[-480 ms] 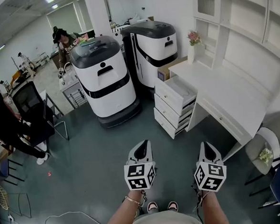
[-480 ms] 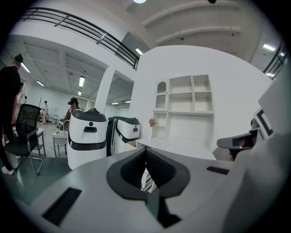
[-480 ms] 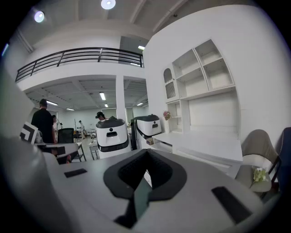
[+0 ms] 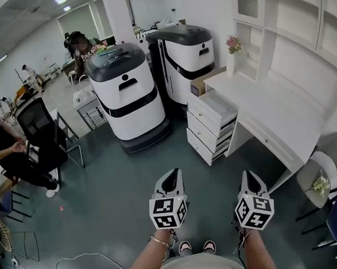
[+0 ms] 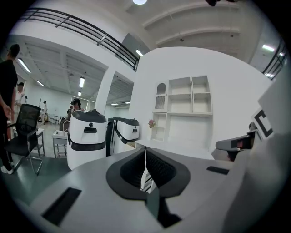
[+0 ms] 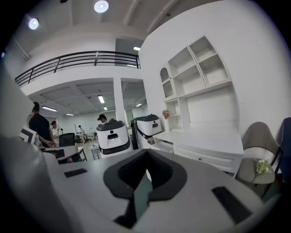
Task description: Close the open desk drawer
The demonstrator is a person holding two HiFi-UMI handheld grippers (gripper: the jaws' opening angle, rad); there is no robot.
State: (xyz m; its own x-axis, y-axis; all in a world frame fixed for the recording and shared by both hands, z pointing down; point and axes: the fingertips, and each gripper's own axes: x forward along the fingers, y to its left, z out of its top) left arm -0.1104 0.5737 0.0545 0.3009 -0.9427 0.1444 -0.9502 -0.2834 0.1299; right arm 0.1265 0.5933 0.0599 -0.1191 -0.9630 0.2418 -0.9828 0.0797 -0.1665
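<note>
The open drawer (image 4: 217,109) is the top one of three in the stack at the near end of the white desk (image 4: 282,117). It is pulled out far enough to show its pale inside, while the two below it look pushed in. Both tools are well apart from it, held low in front of the person and pointing roughly towards the desk. The left gripper (image 4: 172,177) has its jaws pressed together with nothing between them, and the right gripper (image 4: 247,176) looks the same, closed and empty. This seems to be the approach, with no contact made yet. The next move probably calls for walking across the bare floor (image 4: 114,181) to the drawer front, setting a closed gripper tip flat against it and pushing straight in. Two large white-and-black machines (image 4: 125,94) stand just beside the drawers, so the approach is best made from the front.
</note>
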